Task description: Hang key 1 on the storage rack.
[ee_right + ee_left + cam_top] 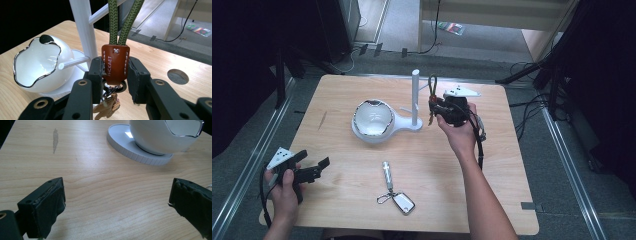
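Wooden table point(362, 165), lanyard point(115, 63) in right gripper point(115, 72)

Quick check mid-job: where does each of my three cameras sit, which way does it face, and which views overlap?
High view: above the person's side, looking forward and down on the table; both forearms and hands show.
Left gripper view: rides the left claw, low over bare wood, jaws wide apart, facing the white bowl.
Right gripper view: rides the right claw, shut on a brown leather key fob with a green cord, facing the white stand.
Shared: all three views show the bowl on its round base.
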{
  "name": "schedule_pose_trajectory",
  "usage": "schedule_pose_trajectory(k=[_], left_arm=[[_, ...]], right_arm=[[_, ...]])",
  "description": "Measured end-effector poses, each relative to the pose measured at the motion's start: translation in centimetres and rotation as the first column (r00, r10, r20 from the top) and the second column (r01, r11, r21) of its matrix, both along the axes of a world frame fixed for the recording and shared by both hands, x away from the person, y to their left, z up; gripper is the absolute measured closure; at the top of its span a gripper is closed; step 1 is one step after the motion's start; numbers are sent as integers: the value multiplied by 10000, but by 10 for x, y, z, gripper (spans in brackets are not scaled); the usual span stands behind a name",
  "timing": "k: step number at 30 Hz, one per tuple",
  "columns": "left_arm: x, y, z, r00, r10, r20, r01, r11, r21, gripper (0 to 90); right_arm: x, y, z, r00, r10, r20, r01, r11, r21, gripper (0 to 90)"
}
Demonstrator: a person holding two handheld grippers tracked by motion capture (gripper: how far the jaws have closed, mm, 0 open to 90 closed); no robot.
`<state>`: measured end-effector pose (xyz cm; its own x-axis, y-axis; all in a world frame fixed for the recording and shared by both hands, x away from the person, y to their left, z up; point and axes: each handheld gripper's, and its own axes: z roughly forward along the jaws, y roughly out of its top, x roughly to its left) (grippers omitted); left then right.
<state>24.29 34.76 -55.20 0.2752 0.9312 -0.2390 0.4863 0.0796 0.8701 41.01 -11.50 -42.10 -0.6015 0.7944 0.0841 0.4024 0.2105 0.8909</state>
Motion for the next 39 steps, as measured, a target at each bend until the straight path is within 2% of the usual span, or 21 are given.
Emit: schedule_pose_trajectory(k=[9,23,35,39], left_arm=[[0,0,0,10000,24,15,-24,10000,-7,11],[0,0,0,10000,27,18,-27,10000,-2,11],[0,0,0,10000,10,6,-10,10000,-7,11],[0,0,0,10000,6,-3,-6,10000,-18,11]], right_arm=[[7,2,-4,9992,230,-339,-225,9996,149,683],[6,6,-9,9961,656,-592,-666,9977,-152,681],[1,7,-14,9947,737,-710,-755,9969,-221,647],[-1,6,-13,9958,685,-611,-704,9971,-287,625]])
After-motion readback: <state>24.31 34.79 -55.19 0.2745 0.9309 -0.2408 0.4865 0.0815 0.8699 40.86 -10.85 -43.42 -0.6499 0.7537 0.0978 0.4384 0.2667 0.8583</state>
